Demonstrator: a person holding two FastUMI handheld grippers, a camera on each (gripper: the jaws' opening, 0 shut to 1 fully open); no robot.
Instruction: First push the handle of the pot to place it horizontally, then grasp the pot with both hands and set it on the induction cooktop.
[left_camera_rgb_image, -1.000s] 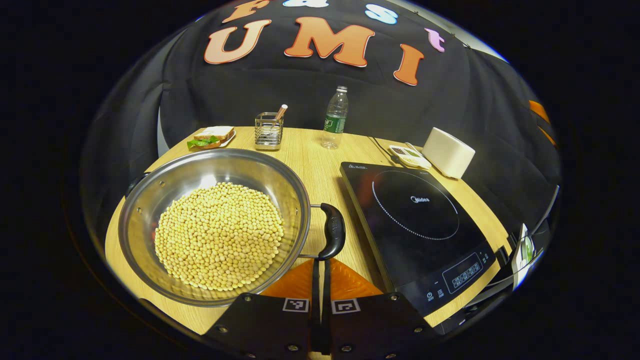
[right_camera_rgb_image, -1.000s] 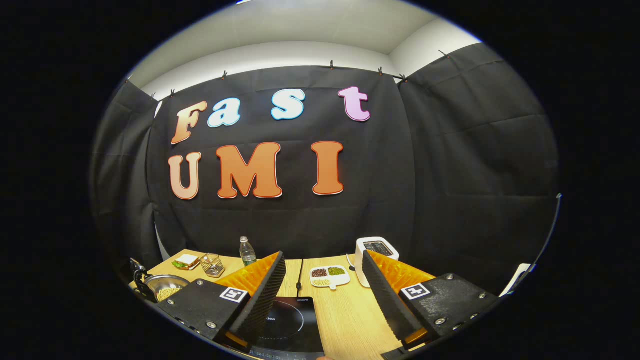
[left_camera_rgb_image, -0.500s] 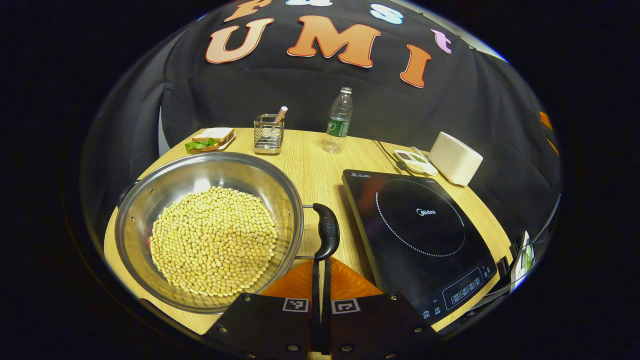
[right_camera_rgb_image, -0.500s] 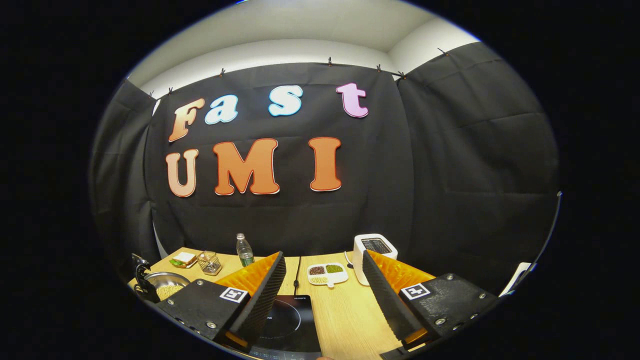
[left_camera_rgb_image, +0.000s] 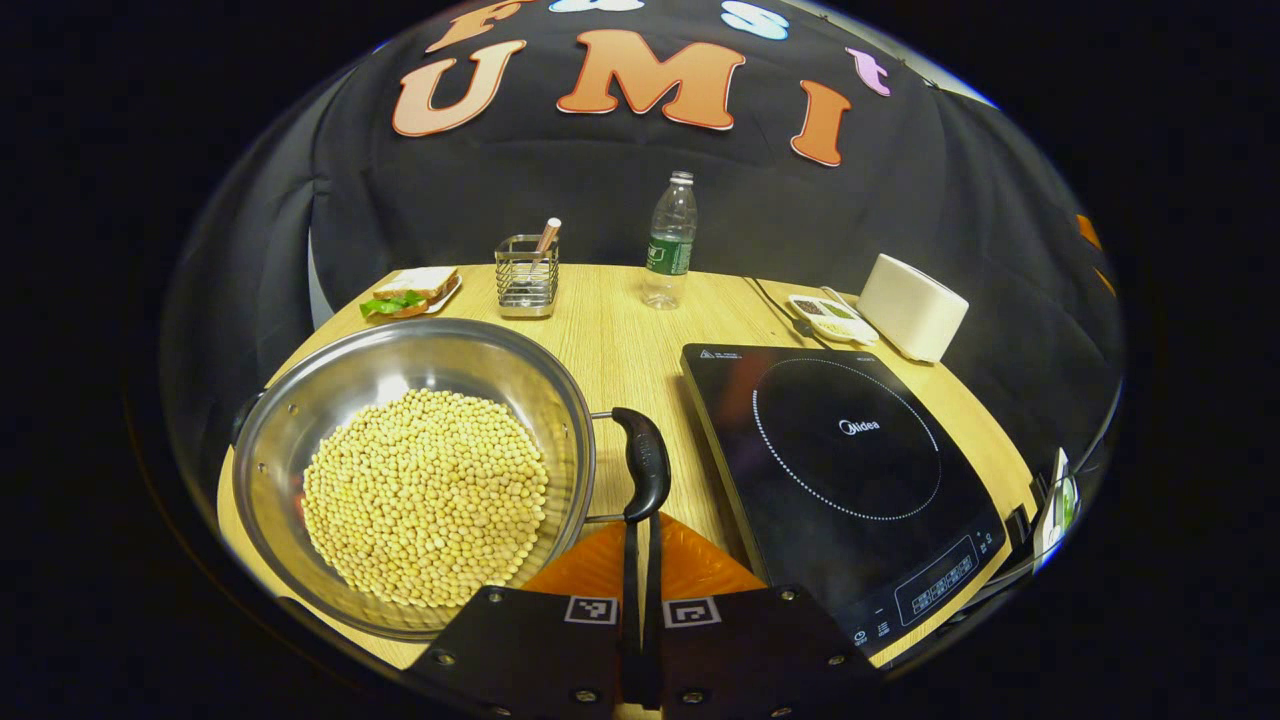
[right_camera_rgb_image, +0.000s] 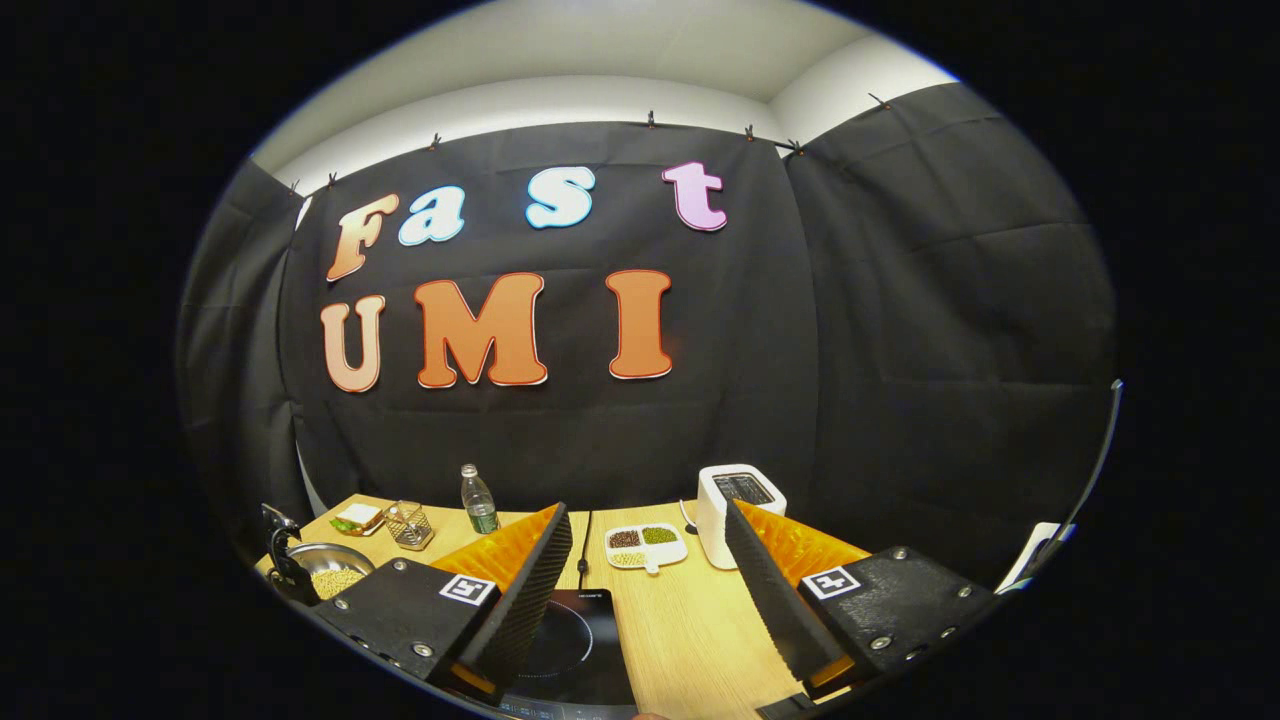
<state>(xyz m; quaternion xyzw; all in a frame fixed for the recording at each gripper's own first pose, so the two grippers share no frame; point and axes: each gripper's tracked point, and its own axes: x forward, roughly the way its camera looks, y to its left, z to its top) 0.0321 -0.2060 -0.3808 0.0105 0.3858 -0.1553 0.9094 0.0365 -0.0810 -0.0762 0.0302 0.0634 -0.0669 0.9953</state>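
A wide steel pot (left_camera_rgb_image: 415, 470), heaped with pale round beans (left_camera_rgb_image: 425, 497), sits on the wooden table (left_camera_rgb_image: 630, 340) just left of the flat black induction cooktop (left_camera_rgb_image: 840, 470). It likely handles heavy and slick; its two black side handles suit gripping. The left gripper (left_camera_rgb_image: 640, 560), fingers together, touches the near handle (left_camera_rgb_image: 645, 463). The right gripper (right_camera_rgb_image: 650, 580) hangs spread apart above the cooktop.

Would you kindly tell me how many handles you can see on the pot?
2: one handle on the pot's cooktop side, just ahead of the left gripper; the other handle peeks out at the opposite rim.
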